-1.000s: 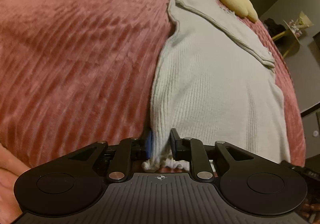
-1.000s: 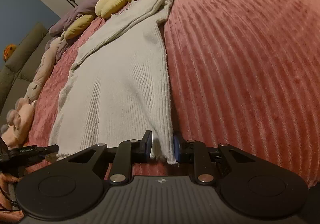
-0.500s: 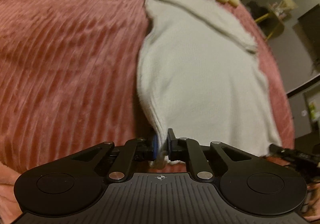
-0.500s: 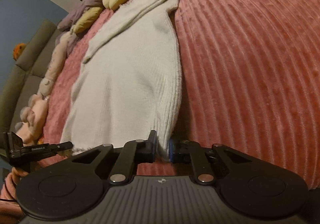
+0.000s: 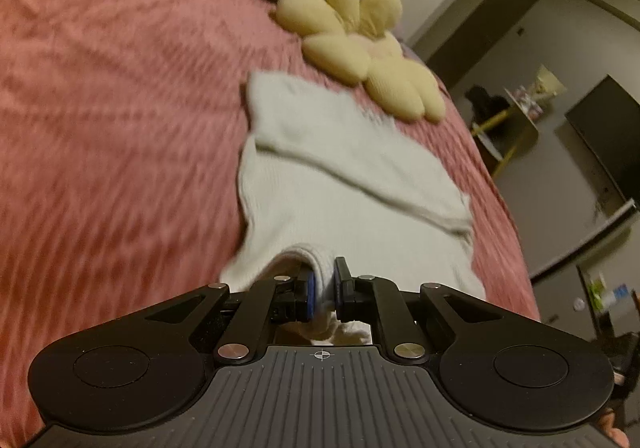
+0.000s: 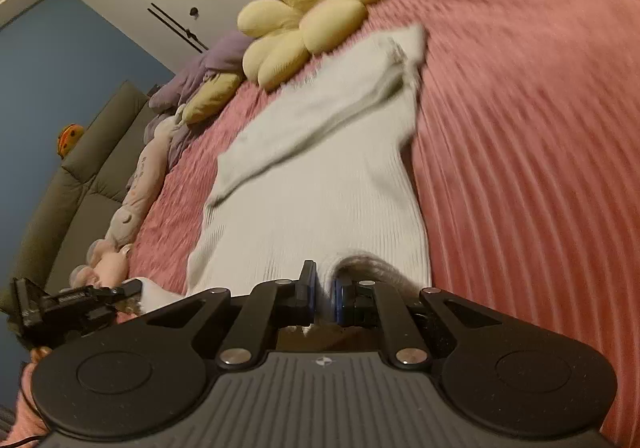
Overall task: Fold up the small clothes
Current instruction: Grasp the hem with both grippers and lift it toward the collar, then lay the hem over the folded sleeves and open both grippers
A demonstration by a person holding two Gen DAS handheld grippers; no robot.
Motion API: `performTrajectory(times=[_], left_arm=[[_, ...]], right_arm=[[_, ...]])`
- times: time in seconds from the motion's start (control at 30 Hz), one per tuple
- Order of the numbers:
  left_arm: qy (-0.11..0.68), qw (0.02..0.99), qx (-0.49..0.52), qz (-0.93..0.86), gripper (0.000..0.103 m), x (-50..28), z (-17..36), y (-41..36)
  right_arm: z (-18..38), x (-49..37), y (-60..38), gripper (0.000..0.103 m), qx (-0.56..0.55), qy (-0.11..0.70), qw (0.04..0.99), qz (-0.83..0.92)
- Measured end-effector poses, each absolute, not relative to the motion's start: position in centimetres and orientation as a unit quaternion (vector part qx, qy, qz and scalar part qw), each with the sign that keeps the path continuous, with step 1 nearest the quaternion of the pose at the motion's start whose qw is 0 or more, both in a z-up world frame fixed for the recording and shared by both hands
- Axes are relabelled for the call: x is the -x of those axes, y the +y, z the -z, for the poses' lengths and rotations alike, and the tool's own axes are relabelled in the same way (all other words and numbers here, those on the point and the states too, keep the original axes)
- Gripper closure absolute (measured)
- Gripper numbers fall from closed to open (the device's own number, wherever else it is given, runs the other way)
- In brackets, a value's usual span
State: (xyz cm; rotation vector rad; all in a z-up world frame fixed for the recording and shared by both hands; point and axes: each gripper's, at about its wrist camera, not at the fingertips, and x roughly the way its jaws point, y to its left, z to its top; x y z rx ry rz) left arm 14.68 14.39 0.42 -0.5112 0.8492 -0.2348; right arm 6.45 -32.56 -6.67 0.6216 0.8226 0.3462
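A white ribbed knit sweater [image 5: 340, 203] lies lengthwise on the pink bedspread [image 5: 100, 127], a sleeve folded across its far part. My left gripper [image 5: 323, 288] is shut on the sweater's near left hem corner, lifted off the bed. My right gripper [image 6: 322, 292] is shut on the near right hem corner of the sweater [image 6: 320, 175], also lifted. The hem curls up at both grips. The left gripper [image 6: 76, 304] shows at the lower left of the right wrist view.
A yellow flower-shaped cushion [image 5: 360, 47] lies just beyond the sweater's far end, also seen in the right wrist view [image 6: 312, 15]. Plush toys [image 6: 136, 183] and purple pillows line the bed's left side by a grey sofa [image 6: 80, 175]. The bed's right edge drops to the room floor.
Both grippers closed on the hem corners, then lifted and carried the near end of the sweater forward toward the cushion; the views tilted up and are motion-blurred.
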Motion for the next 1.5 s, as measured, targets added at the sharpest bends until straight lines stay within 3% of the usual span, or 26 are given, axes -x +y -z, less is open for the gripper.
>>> performTrajectory(times=[0.53,0.7,0.73,0.77,0.8,0.83,0.87,0.97,1.13,1.2,1.3,1.33,1.37,1.4,1.47,1.5], left_arm=[[0.411,0.893,0.183,0.026,0.091,-23.9,4.1,13.3],[0.419,0.891,0.176,0.017,0.084,-23.9,4.8,13.7],[0.417,0.891,0.176,0.016,0.082,-23.8,4.7,13.8],[0.414,0.893,0.176,0.019,0.080,-23.6,4.4,13.9],[0.410,0.895,0.176,0.022,0.077,-23.4,4.2,14.0],[0.403,0.899,0.173,0.021,0.066,-23.1,3.8,14.1],[0.393,0.904,0.166,0.014,0.047,-22.8,3.5,14.1],[0.364,0.918,0.159,0.014,0.042,-22.0,2.8,14.7],[0.411,0.899,0.143,0.042,0.041,-23.3,4.3,13.9],[0.426,0.894,0.131,0.049,0.042,-24.1,5.1,13.3],[0.438,0.887,0.142,0.044,0.051,-25.1,5.8,13.2],[0.438,0.888,0.138,0.036,0.064,-25.4,5.8,13.1],[0.438,0.888,0.132,0.034,0.083,-25.6,5.8,12.9],[0.439,0.889,0.127,0.034,0.088,-25.8,5.6,12.8],[0.435,0.892,0.118,0.037,0.090,-25.8,5.5,12.4],[0.431,0.895,0.108,0.040,0.091,-25.7,5.3,12.2]], right_arm=[[7.5,-19.1,-30.4,0.095,-0.166,0.374,0.910,-0.070],[8.8,-20.2,-30.6,0.089,-0.172,0.402,0.897,-0.062],[8.6,-20.0,-30.9,0.086,-0.183,0.398,0.897,-0.064],[8.4,-19.6,-31.2,0.073,-0.193,0.390,0.898,-0.063],[8.0,-19.1,-31.6,0.049,-0.199,0.380,0.901,-0.060],[7.6,-18.6,-31.8,0.038,-0.199,0.368,0.906,-0.056],[7.2,-18.0,-32.2,0.031,-0.196,0.352,0.914,-0.050],[6.8,-16.9,-33.2,0.031,-0.198,0.335,0.920,-0.046],[8.3,-18.0,-32.7,0.032,-0.175,0.370,0.910,-0.064],[8.4,-18.7,-32.0,0.039,-0.169,0.373,0.910,-0.071],[8.5,-19.8,-30.8,0.059,-0.151,0.382,0.909,-0.076],[8.6,-20.0,-30.3,0.062,-0.139,0.386,0.909,-0.077],[8.6,-20.1,-29.9,0.069,-0.125,0.386,0.911,-0.077],[8.6,-20.2,-29.6,0.082,-0.113,0.386,0.912,-0.078],[8.5,-20.2,-29.0,0.093,-0.088,0.383,0.916,-0.075],[8.4,-20.1,-28.9,0.094,-0.084,0.381,0.918,-0.078]])
